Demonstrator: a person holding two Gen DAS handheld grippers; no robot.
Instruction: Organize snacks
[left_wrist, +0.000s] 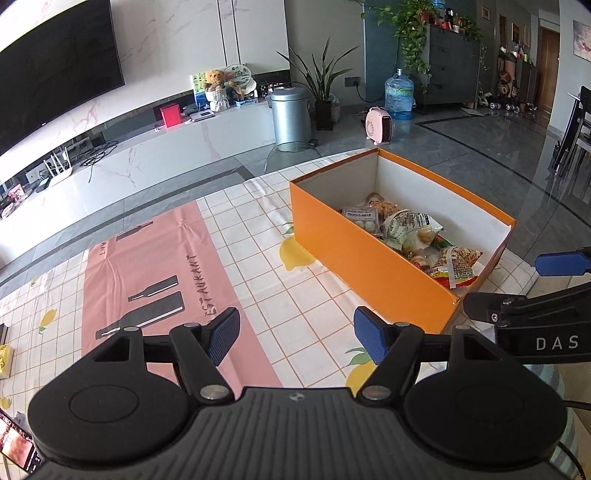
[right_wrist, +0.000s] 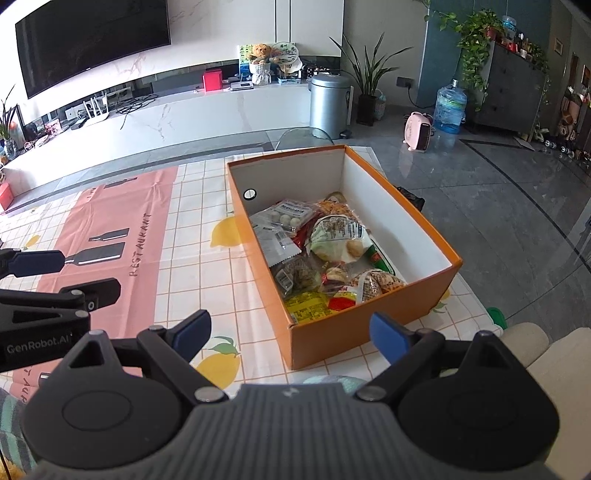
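Orange box (right_wrist: 369, 328), white on its inner walls, containing snack packets (right_wrist: 325, 254) printed in white, green, red, yellow and orange. Tablecloth (left_wrist: 280, 295): white ground, thin orange grid, scattered yellow lemons with green leaves. Pink mat (left_wrist: 147, 266) bearing dark grey bottle silhouettes and dark lettering. Both the left gripper (left_wrist: 295, 334) and the right gripper (right_wrist: 291, 332) are black with blue finger pads (left_wrist: 369, 338). Background: black television screen (right_wrist: 92, 40), white marbled cabinet (right_wrist: 207, 114), silver bin (right_wrist: 328, 103), grey glossy floor (right_wrist: 498, 206), small pink heater (right_wrist: 419, 131).
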